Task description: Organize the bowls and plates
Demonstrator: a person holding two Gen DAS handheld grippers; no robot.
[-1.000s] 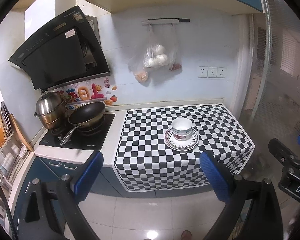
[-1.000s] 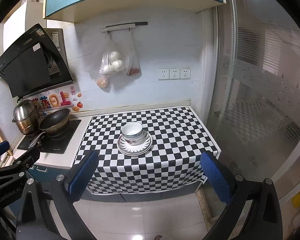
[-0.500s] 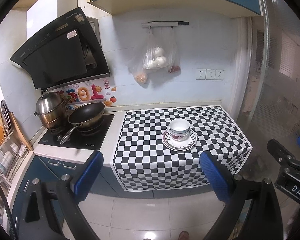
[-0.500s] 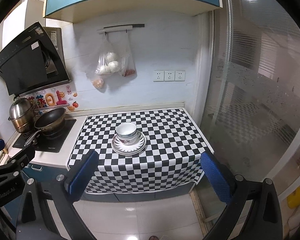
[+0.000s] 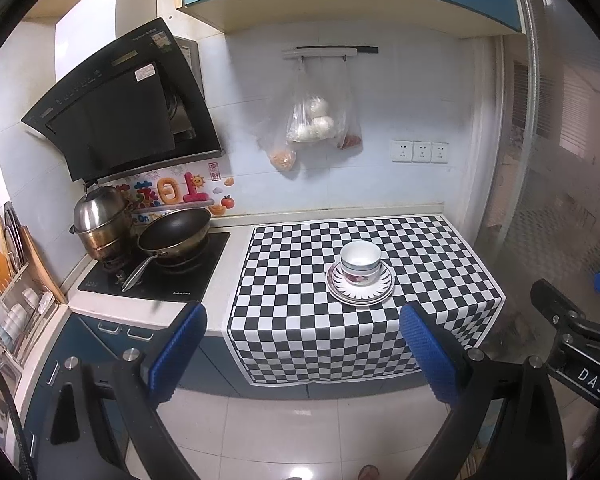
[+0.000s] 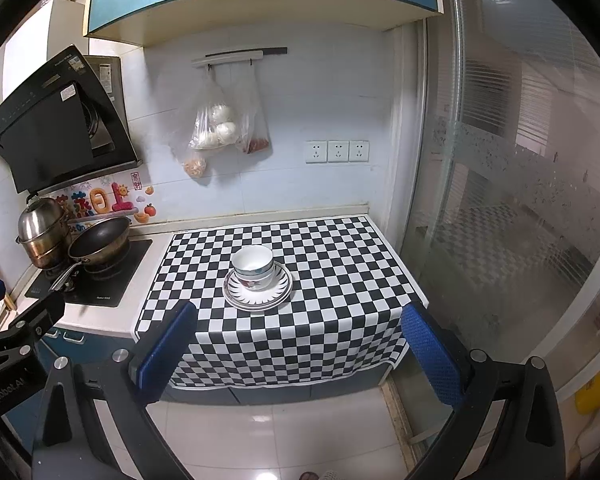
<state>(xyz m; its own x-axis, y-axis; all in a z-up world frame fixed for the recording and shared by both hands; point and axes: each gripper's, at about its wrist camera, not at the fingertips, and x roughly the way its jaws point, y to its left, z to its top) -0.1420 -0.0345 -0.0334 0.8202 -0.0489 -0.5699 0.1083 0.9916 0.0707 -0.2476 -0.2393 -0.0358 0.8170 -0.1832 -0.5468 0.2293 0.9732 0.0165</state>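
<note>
From the left wrist camera, the left gripper [image 5: 300, 346] hangs over the tiled floor in front of the counter, its blue-padded jaws spread wide with nothing between them, well apart from the dishes. On the black-and-white checkered cloth [image 5: 296, 308] sits a stack of plates [image 5: 360, 284] with stacked white bowls [image 5: 360, 260] resting upright in its middle. To the left a dark frying pan [image 5: 174, 234] and a steel pot [image 5: 100, 222] stand on the black cooktop [image 5: 196, 276], beneath the range hood [image 5: 120, 108]; plastic bags of food [image 5: 312, 120] hang from a wall rail. From the right wrist camera, the right gripper [image 6: 298, 346] is likewise held short of the counter, its jaws released and empty. The bowls [image 6: 253, 266] sit on the plates [image 6: 258, 290] near the middle of the checkered cloth [image 6: 340, 300], with the frying pan [image 6: 100, 242] off to the left and a glass door [image 6: 500, 200] on the right.
</note>
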